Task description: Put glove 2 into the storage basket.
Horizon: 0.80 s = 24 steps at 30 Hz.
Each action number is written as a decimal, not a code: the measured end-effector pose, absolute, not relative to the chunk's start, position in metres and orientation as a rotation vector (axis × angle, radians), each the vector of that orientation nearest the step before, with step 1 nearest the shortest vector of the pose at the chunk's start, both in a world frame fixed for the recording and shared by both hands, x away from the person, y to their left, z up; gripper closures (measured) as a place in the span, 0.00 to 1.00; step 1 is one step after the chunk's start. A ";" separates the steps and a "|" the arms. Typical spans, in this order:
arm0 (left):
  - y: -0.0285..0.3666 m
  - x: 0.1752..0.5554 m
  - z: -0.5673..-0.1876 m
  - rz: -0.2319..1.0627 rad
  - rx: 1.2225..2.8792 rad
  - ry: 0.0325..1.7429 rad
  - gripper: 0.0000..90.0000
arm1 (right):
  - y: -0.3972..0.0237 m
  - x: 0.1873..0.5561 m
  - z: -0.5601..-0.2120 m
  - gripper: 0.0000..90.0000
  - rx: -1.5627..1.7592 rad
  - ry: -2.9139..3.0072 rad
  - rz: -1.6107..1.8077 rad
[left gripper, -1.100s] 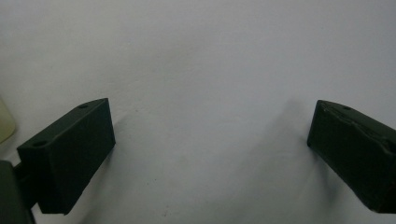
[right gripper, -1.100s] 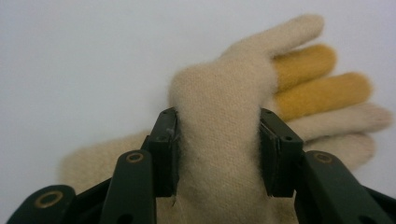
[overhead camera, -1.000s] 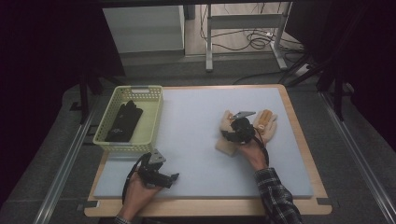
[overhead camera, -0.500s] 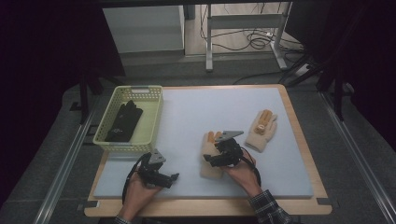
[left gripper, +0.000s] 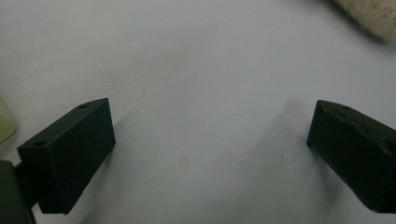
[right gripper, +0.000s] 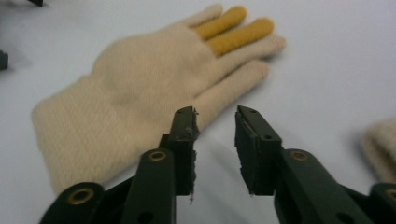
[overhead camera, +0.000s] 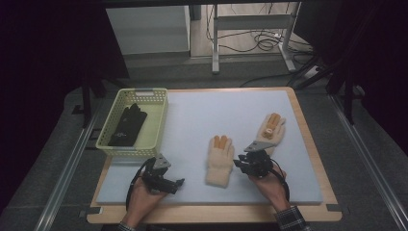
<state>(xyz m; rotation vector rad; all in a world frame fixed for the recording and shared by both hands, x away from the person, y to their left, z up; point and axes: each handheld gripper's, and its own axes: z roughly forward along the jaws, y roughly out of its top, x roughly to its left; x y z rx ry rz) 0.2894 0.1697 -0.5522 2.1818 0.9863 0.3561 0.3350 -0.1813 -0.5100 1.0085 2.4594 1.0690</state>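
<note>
- Looking down from the high view, a pale mat (overhead camera: 231,115) covered the wooden table, and a person's hands entered from the near edge. The left gripper (overhead camera: 166,180) rested on bare mat, well apart from everything else. The right gripper (overhead camera: 248,162) sat just beside a cream glove (overhead camera: 220,161) with orange fingers, which lay flat past its fingertips. A second cream glove (overhead camera: 271,131) lay just beyond that gripper. A yellow basket (overhead camera: 156,122) at the far left held a black glove (overhead camera: 127,126).
- From the left gripper view, the jaws stood wide apart with nothing between them, only bare mat (left gripper: 201,93); a blurred cream edge (left gripper: 369,14) showed far beyond the right-hand jaw.
- From the right gripper view, the jaws were parted by a narrow gap and held nothing. The cream glove (right gripper: 140,88) lay immediately past the left-hand finger (right gripper: 183,140), its thumb reaching toward the gap.
</note>
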 end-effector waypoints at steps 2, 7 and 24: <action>0.170 0.289 -0.552 0.356 2.182 0.986 0.01 | -0.181 0.332 -0.515 0.78 1.001 2.473 1.083; 0.170 0.289 -0.552 0.357 2.185 0.984 0.01 | -0.168 0.325 -0.526 0.77 0.951 2.509 1.093; 0.170 0.289 -0.552 0.356 2.184 0.985 0.01 | -0.225 0.352 -0.504 0.67 1.106 2.331 1.060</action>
